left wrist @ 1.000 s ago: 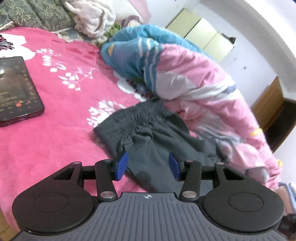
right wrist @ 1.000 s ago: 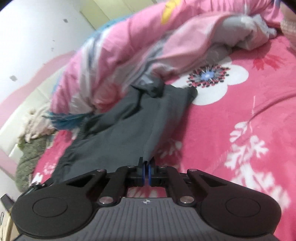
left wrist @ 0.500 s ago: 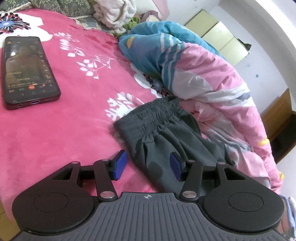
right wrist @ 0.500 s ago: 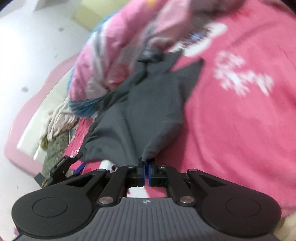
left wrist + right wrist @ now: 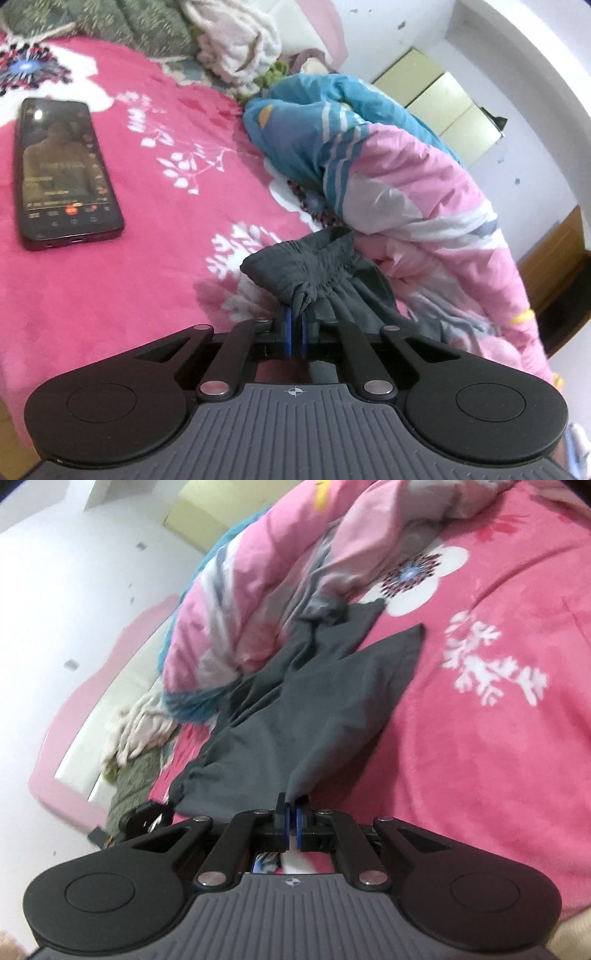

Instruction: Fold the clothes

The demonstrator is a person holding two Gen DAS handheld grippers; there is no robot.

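The left gripper (image 5: 295, 325), spread a moment ago, has just snapped together on the bunched waistband of the grey shorts (image 5: 314, 266). The right gripper (image 5: 291, 812) still pinches a hem, the shorts lying on the pink blanket (image 5: 110, 288) beside the quilt (image 5: 406, 192).

Each camera sits just behind its own gripper, looking forward and slightly down over the bed (image 5: 110, 295); the left wrist view faces the shorts (image 5: 317, 266) close up; the right wrist view is tilted, equally near; both share the shorts (image 5: 314, 716) and quilt (image 5: 406, 184).
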